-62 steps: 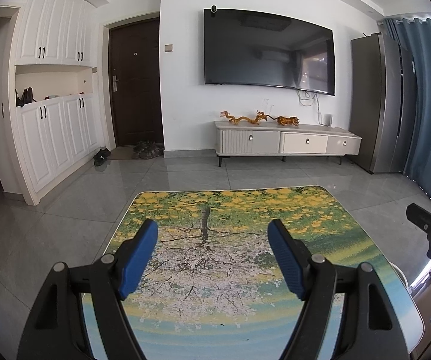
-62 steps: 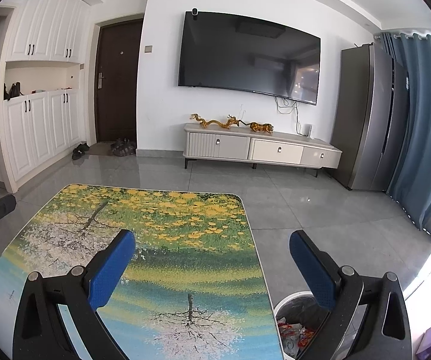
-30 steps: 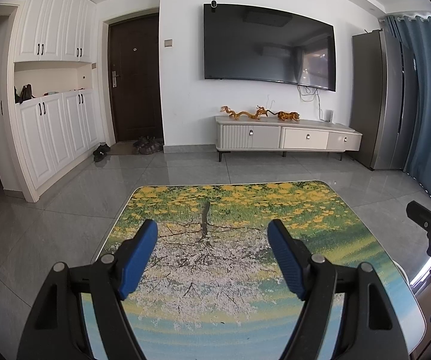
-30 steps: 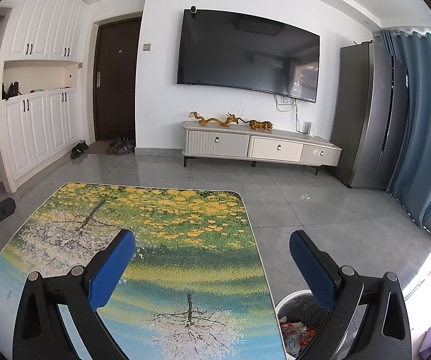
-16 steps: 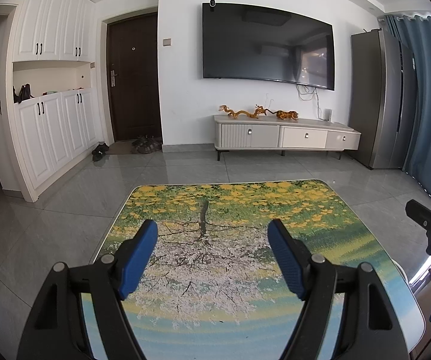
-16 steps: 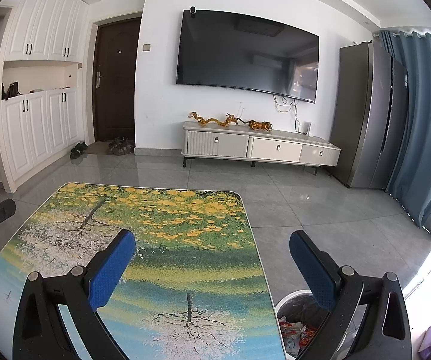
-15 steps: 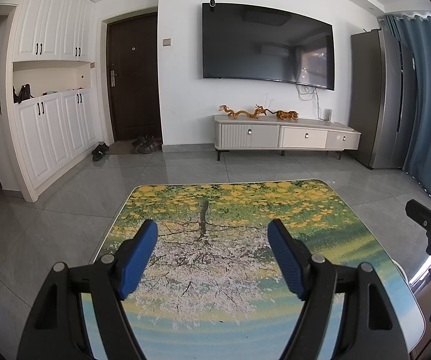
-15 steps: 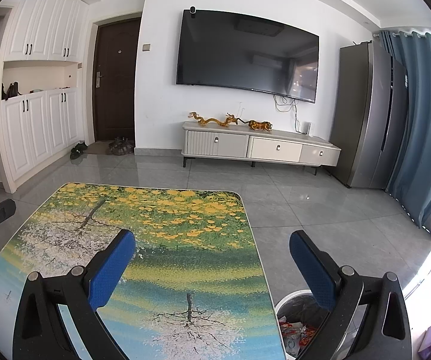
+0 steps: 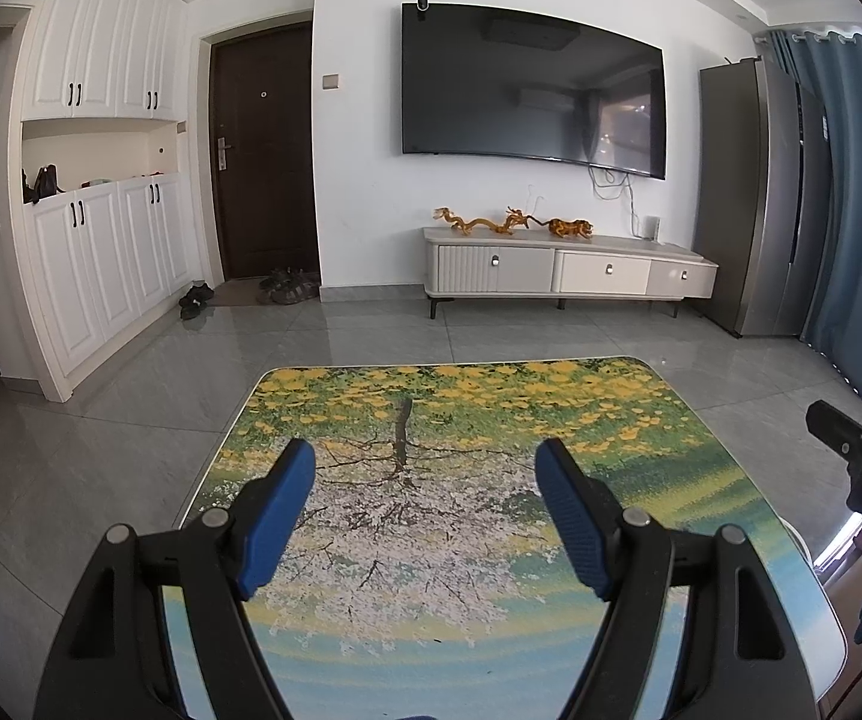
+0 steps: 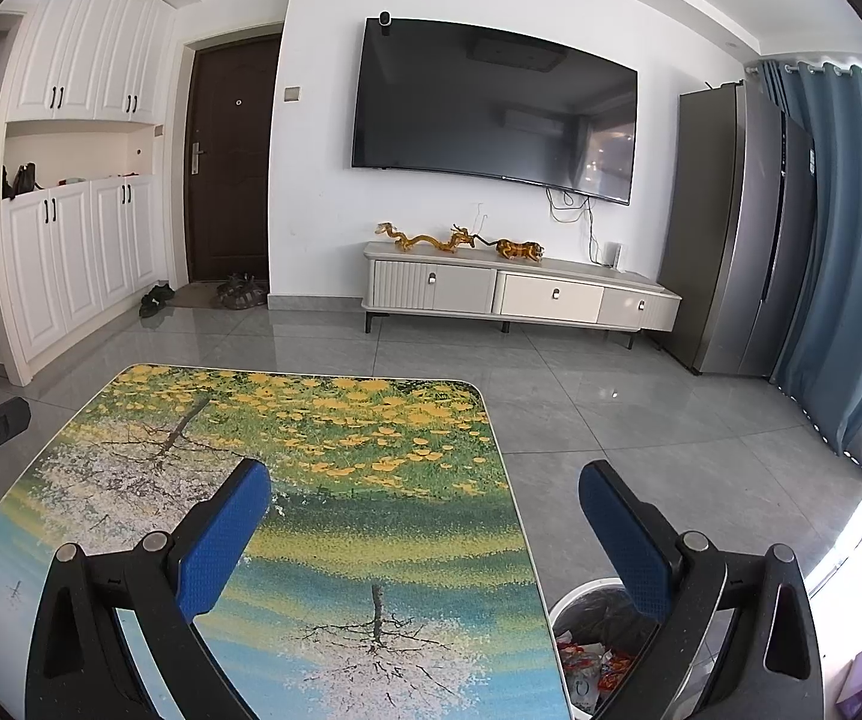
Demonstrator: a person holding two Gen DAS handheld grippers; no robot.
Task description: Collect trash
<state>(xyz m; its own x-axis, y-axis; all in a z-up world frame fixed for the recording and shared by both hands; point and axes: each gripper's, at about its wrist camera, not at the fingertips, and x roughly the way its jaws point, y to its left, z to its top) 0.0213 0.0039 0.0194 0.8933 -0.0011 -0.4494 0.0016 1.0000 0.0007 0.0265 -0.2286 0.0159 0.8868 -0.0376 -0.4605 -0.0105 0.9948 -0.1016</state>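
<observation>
Trash: only inside the bin [image 10: 596, 630], red and white wrappers on a dark liner, on the floor just beside the table's near right corner. None visible on the table [image 9: 491, 420], its tree-print top bare. Hardly any change from a moment ago: a slight drift of view, nothing more. Left gripper [image 9: 425, 480] spread wide, empty, above the tabletop. Right gripper [image 10: 425, 504] likewise wide, empty, straddling the table edge. Probably finished, or idle.

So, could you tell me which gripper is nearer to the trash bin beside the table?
Right. The right gripper hovers almost directly above the trash bin, while the left gripper hangs over the table, farther left.
</observation>
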